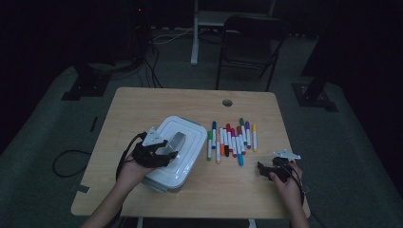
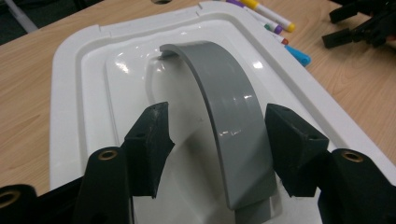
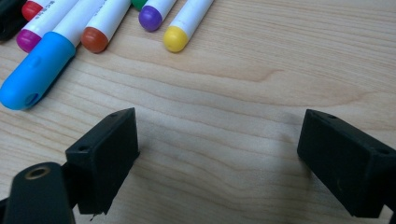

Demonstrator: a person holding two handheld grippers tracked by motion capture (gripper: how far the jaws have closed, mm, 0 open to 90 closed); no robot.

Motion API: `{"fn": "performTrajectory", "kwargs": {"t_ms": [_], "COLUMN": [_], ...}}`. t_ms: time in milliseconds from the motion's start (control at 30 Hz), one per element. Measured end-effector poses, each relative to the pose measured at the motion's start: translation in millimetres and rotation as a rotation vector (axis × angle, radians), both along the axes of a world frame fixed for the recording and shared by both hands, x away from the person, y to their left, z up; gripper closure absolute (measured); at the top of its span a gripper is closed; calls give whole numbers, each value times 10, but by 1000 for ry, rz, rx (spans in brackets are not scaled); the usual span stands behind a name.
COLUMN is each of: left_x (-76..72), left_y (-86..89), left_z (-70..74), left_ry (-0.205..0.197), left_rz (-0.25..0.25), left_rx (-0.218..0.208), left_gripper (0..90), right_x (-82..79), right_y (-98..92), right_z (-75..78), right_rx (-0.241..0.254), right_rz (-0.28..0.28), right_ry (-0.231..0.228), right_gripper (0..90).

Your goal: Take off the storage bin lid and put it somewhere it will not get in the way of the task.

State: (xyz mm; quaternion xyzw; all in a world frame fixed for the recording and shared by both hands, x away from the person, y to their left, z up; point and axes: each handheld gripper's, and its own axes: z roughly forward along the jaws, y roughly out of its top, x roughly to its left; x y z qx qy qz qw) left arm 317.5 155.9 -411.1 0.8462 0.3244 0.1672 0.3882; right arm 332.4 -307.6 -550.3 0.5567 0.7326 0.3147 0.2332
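so, from the high view i see a white lidded box (image 1: 178, 152) on the left half of the wooden table (image 1: 190, 102), with a row of coloured markers (image 1: 231, 139) lying just to its right, caps in blue, green, orange, red, purple and yellow. nothing stands between my grippers and these things. beyond the table a dark folding chair (image 1: 249, 42) and cables on the floor sit in deep shadow and are hard to make out. the left gripper (image 2: 217, 140) hangs over the box lid, its jaws part closed on either side of the grey arched handle (image 2: 229, 121); the right-hand pad sits just beside the handle's edge, the other pad stands apart from it, so i do not call it a grip. the handle's near foot is cut off behind the jaws. the box is shut, so what it holds is hidden. the right gripper (image 3: 217, 158) rests near the table's front right, jaws wide over bare wood, with the blue-capped marker (image 3: 35, 74) and the yellow-capped marker (image 3: 176, 37) just ahead of it, their bodies cut off by the frame.
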Motion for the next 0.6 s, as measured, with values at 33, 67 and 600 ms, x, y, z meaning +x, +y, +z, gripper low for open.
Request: {"fn": "performTrajectory", "kwargs": {"t_ms": [33, 67, 600], "left_x": [0, -2, -62], "left_y": [0, -13, -44], "left_z": [0, -1, -10], "left_ry": [0, 4, 7], "left_rz": [0, -4, -20], "left_rx": [0, 7, -12], "left_gripper": [428, 439, 638], "right_x": [-2, -3, -12], "right_y": [3, 7, 21], "right_z": [0, 0, 1], "right_rx": [0, 0, 1], "right_rz": [-3, -8, -24], "right_ry": [0, 0, 1], "right_gripper": [122, 122, 122]}}
